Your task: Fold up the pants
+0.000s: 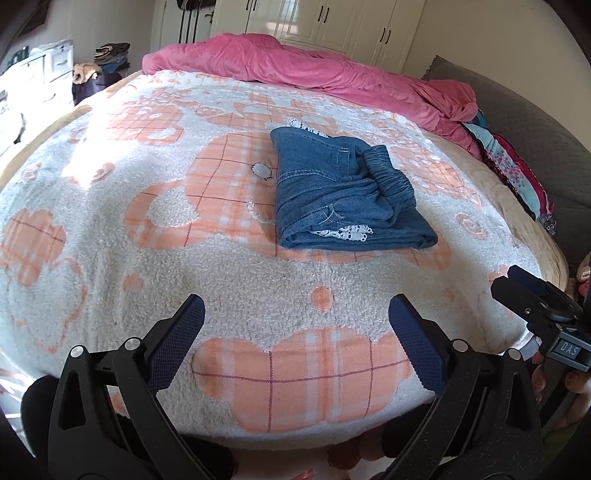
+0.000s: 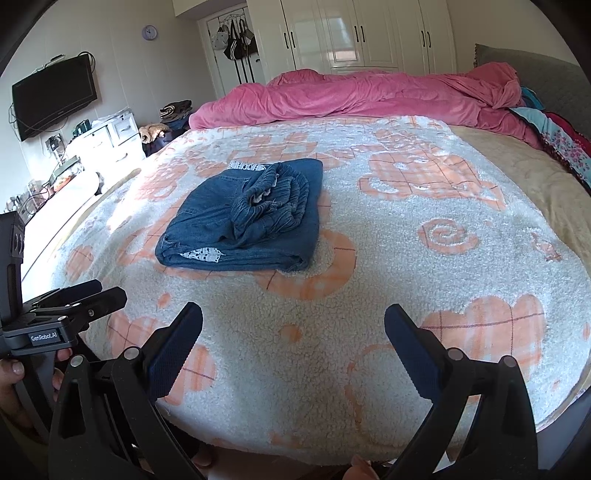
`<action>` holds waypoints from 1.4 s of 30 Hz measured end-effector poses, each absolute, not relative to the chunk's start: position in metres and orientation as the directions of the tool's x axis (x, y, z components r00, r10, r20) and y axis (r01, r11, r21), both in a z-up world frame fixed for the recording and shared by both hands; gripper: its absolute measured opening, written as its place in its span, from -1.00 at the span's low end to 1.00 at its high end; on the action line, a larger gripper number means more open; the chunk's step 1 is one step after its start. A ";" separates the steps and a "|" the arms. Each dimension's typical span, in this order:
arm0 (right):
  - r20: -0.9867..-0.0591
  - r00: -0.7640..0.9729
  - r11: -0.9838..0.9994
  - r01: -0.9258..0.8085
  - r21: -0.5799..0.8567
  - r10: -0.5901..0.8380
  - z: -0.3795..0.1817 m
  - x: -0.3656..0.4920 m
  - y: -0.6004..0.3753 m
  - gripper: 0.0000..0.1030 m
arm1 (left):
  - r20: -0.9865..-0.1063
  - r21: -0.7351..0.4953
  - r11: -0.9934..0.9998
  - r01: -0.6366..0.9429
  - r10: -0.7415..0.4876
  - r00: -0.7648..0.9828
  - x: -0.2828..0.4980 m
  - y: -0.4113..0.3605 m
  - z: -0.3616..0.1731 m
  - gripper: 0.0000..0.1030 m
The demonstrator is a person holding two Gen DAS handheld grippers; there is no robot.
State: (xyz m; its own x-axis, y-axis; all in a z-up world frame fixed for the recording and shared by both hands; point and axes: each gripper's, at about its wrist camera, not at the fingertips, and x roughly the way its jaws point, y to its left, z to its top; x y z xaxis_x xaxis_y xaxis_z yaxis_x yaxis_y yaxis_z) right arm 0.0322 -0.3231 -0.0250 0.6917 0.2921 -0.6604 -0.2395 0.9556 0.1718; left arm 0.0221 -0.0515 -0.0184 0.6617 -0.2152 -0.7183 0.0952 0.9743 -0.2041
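Blue denim pants point(image 1: 343, 195) lie folded into a compact bundle on the fleece blanket point(image 1: 147, 229), with the elastic waistband bunched on top and a bit of white lace trim showing at the front edge. The right wrist view shows the same pants point(image 2: 251, 218) left of centre. My left gripper point(image 1: 297, 332) is open, hovering near the bed's front edge, well short of the pants, nothing between its fingers. My right gripper point(image 2: 293, 336) is open too and also empty, at a similar distance. Each gripper appears at the edge of the other's view.
A crumpled pink duvet point(image 1: 295, 62) runs along the far side of the bed. Colourful folded fabrics point(image 1: 513, 166) sit by the grey headboard at right. White wardrobes point(image 2: 369, 33) stand behind; a wall TV point(image 2: 51, 99) and cluttered dresser are at left.
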 end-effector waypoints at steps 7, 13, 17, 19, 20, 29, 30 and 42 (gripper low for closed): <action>-0.662 0.691 0.956 -0.240 0.171 0.292 -0.026 0.033 -0.324 0.91 | -0.718 -0.201 0.975 0.093 -0.211 0.663 0.022 -0.051 -0.016 0.82; -0.665 0.688 0.956 -0.241 0.167 0.290 -0.028 0.034 -0.323 0.91 | -0.717 -0.199 0.976 0.093 -0.210 0.665 0.022 -0.051 -0.014 0.82; -0.665 0.687 0.955 -0.245 0.167 0.292 -0.029 0.035 -0.324 0.91 | -0.718 -0.198 0.976 0.093 -0.209 0.664 0.022 -0.051 -0.014 0.82; -0.666 0.687 0.955 -0.244 0.167 0.291 -0.028 0.035 -0.323 0.91 | -0.718 -0.197 0.976 0.094 -0.209 0.664 0.021 -0.052 -0.014 0.82; -0.667 0.686 0.955 -0.244 0.167 0.291 -0.029 0.035 -0.324 0.91 | -0.718 -0.197 0.976 0.092 -0.208 0.664 0.021 -0.052 -0.014 0.82; -0.668 0.686 0.956 -0.242 0.165 0.289 -0.029 0.036 -0.325 0.91 | -0.721 -0.195 0.977 0.084 -0.201 0.663 0.022 -0.051 -0.013 0.82; -0.667 0.686 0.956 -0.243 0.166 0.290 -0.029 0.036 -0.325 0.91 | -0.721 -0.195 0.977 0.084 -0.201 0.663 0.022 -0.051 -0.013 0.82; -0.672 0.684 0.957 -0.242 0.159 0.284 -0.031 0.037 -0.325 0.91 | -0.721 -0.195 0.977 0.083 -0.200 0.663 0.022 -0.050 -0.012 0.82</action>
